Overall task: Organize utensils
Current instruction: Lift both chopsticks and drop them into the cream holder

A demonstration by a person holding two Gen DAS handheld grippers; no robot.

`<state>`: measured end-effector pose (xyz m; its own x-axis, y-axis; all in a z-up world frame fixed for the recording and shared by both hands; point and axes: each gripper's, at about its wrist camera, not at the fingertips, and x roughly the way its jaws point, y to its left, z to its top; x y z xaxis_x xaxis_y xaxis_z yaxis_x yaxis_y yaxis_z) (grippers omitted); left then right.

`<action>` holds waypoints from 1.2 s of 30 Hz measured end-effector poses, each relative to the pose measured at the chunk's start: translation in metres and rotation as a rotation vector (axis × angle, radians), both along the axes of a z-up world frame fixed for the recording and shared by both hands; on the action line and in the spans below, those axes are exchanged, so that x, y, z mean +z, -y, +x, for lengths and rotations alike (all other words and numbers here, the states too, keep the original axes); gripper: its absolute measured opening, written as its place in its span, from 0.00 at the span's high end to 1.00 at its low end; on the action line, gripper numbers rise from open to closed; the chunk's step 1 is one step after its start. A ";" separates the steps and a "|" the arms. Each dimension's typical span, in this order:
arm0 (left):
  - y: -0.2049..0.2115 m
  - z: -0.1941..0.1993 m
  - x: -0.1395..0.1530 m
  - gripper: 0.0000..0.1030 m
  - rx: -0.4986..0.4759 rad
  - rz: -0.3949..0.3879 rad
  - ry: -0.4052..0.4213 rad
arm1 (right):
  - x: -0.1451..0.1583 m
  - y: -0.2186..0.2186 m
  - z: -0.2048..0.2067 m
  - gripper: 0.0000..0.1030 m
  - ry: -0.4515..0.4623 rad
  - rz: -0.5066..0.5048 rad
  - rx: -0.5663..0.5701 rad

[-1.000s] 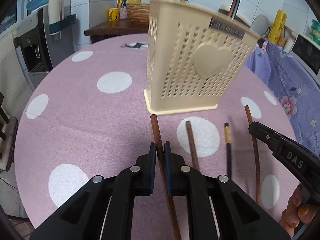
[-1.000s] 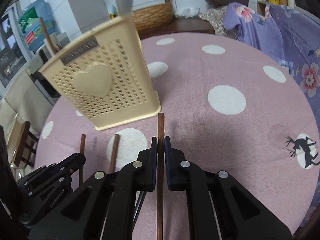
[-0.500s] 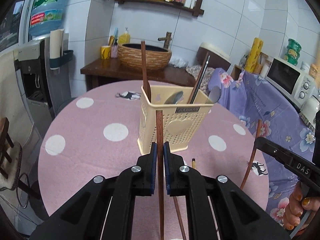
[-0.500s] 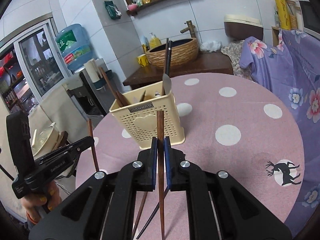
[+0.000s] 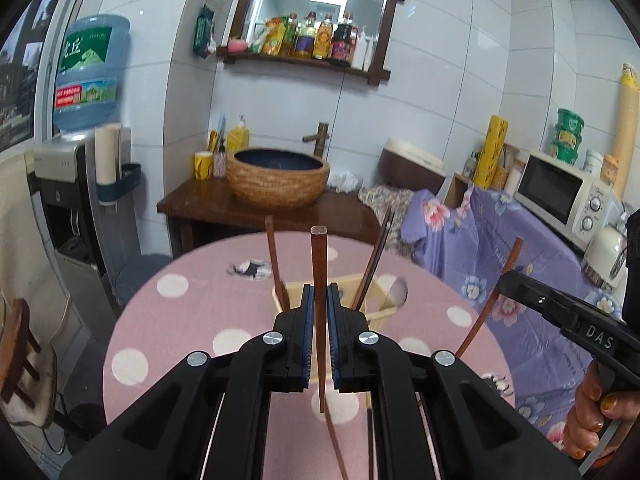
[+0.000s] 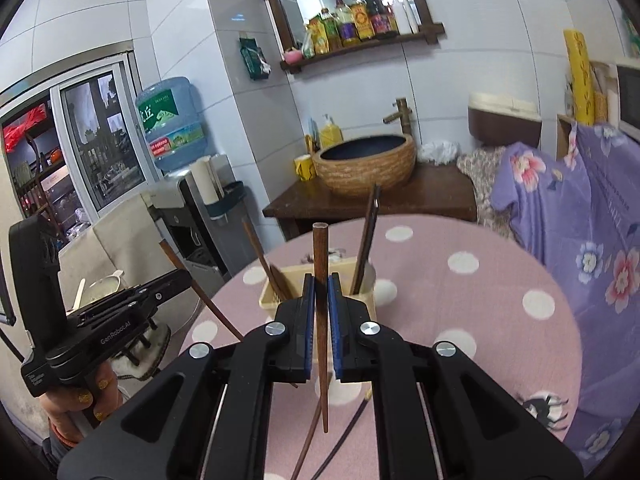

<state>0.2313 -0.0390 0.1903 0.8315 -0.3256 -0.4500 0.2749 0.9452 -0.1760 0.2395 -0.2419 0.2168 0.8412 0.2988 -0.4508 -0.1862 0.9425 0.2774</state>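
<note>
My left gripper (image 5: 319, 300) is shut on a brown chopstick (image 5: 319, 264), held upright above the table. My right gripper (image 6: 319, 292) is shut on another brown chopstick (image 6: 320, 264), also upright. The cream utensil basket (image 5: 384, 312) stands on the pink dotted table beyond both grippers, partly hidden by the fingers; it also shows in the right wrist view (image 6: 270, 300). It holds chopsticks and a spoon. Loose chopsticks (image 6: 308, 448) lie on the table below my grippers. The right gripper with its chopstick (image 5: 488, 304) shows at the right of the left view.
The round table (image 5: 192, 320) has a pink cloth with white dots. A wooden stand with a woven basin (image 5: 278, 176) is behind it. A water dispenser (image 5: 76, 184) stands at the left, a purple-covered counter with a microwave (image 5: 560, 196) at the right.
Both grippers have risen with their chopsticks from the table to well above it. The basket now looks smaller and lower in both views.
</note>
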 end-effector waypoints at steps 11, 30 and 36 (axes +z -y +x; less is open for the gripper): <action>0.006 0.045 0.073 0.93 0.081 -0.072 0.084 | 0.083 -0.015 0.053 0.93 0.187 -0.027 -0.100; 0.028 0.089 -0.053 0.93 0.099 0.020 -0.119 | -0.044 -0.030 0.117 0.92 0.010 -0.068 -0.126; 0.030 0.088 -0.072 0.93 0.083 0.045 -0.149 | -0.054 -0.025 0.112 0.92 0.022 -0.055 -0.124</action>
<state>0.3195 -0.0693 0.1182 0.7778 -0.2353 -0.5828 0.1694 0.9715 -0.1661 0.3510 -0.2167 0.1625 0.8801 0.1671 -0.4445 -0.0727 0.9724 0.2216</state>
